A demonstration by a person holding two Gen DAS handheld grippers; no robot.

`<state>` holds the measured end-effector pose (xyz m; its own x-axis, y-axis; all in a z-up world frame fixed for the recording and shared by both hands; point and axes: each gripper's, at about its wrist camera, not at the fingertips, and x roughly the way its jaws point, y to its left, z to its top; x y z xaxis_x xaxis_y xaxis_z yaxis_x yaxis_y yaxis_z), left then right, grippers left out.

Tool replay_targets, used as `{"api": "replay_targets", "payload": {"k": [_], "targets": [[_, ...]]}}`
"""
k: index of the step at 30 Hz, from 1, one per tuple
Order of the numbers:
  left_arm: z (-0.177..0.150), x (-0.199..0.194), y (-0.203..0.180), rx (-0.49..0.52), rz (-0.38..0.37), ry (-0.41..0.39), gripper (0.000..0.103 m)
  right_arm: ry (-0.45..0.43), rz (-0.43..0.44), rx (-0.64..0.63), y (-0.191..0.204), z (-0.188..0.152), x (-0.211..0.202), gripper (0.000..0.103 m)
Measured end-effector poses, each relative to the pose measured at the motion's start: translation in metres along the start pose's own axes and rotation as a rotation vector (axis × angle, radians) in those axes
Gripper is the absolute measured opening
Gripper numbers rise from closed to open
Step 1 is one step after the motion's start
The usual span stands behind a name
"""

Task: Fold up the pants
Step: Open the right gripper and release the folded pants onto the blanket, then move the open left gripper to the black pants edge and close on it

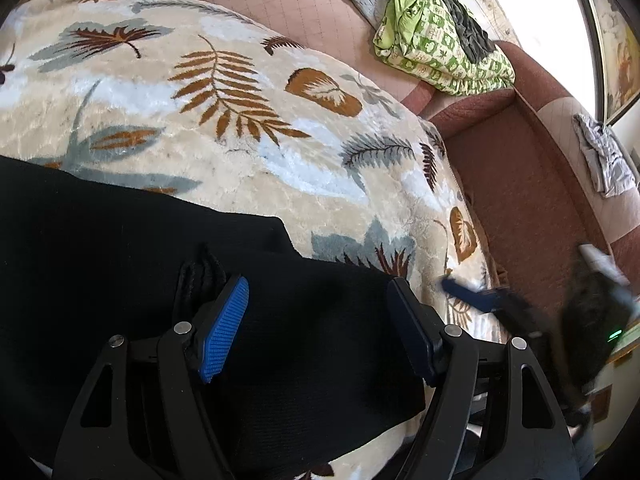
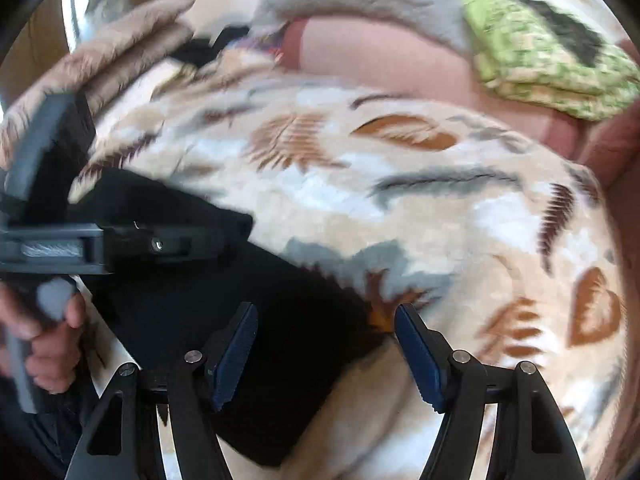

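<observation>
Both tools point(image 1: 318, 286) point(image 2: 326, 312) spread, tilted over black pants point(image 1: 120, 240).

Pants point(image 1: 120, 240) matt black cloth, blanket point(image 1: 240, 120) plush w/ slight sheen, claw pads point(image 1: 224, 328) ribbed blue rubber-like.

Both grippers' fingers point(image 1: 224, 328) point(image 2: 420, 356) spread apart, empty.

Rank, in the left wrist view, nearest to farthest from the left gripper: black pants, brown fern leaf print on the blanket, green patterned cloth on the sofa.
1. Black pants, directly under the left gripper.
2. Brown fern leaf print, mid-blanket, ahead.
3. Green patterned cloth, far back, upper right.
</observation>
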<state>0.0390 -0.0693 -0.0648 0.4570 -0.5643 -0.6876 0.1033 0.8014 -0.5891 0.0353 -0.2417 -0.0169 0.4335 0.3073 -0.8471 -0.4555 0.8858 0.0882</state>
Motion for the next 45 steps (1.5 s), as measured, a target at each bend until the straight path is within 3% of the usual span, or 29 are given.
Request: {"api": "replay_targets", "payload": {"k": [2,6,10,11,13,19,21,23,26,29,32,34,35,39,42,45], "targets": [[0.0,0.0,0.003,-0.023,-0.009,0.0,0.072,0.12,0.028,-0.079,0.01,0.003,0.031,0.071],[0.001,0.0,0.003,-0.032,-0.013,-0.007,0.072,0.102,0.052,-0.044,0.001,0.009,0.025,0.07],[0.002,-0.001,0.005,-0.044,-0.024,-0.005,0.075,0.007,0.089,-0.055,0.008,0.008,0.003,0.069],[0.002,-0.001,0.005,-0.044,-0.026,-0.005,0.075,0.025,0.111,-0.068,0.014,0.008,0.006,0.069],[0.002,0.0,0.004,-0.043,-0.026,0.002,0.076,0.147,0.112,-0.109,0.023,0.0,0.031,0.071],[0.001,-0.004,0.004,-0.048,-0.039,-0.006,0.076,0.119,0.04,-0.101,0.026,0.004,0.016,0.072],[0.0,-0.006,0.002,-0.039,-0.047,-0.018,0.076,0.089,-0.003,-0.047,0.026,-0.001,-0.003,0.072],[0.002,-0.01,0.002,-0.046,-0.074,-0.024,0.076,0.029,0.021,0.057,0.019,-0.009,-0.023,0.072],[0.004,-0.017,0.002,-0.082,-0.148,-0.045,0.076,-0.049,0.096,0.312,-0.001,-0.034,-0.038,0.072],[0.007,-0.031,0.0,-0.088,-0.2,-0.08,0.076,-0.126,0.086,0.441,-0.016,-0.042,-0.05,0.071],[0.012,-0.076,0.004,-0.13,-0.285,-0.147,0.076,-0.114,0.097,0.504,-0.025,-0.046,-0.048,0.071],[0.016,-0.118,0.016,-0.16,-0.353,-0.196,0.076,-0.115,0.112,0.506,-0.024,-0.047,-0.05,0.071],[0.017,-0.139,0.023,-0.163,-0.35,-0.214,0.076,-0.123,0.122,0.5,-0.023,-0.048,-0.052,0.071],[0.006,-0.21,0.081,-0.258,-0.254,-0.292,0.083,-0.141,0.132,0.497,-0.024,-0.048,-0.054,0.071],[-0.021,-0.22,0.14,-0.393,-0.165,-0.278,0.083,-0.129,0.133,0.493,-0.025,-0.045,-0.047,0.071],[-0.047,-0.201,0.179,-0.528,-0.203,-0.231,0.083,-0.122,0.141,0.483,-0.025,-0.042,-0.043,0.071]]}}
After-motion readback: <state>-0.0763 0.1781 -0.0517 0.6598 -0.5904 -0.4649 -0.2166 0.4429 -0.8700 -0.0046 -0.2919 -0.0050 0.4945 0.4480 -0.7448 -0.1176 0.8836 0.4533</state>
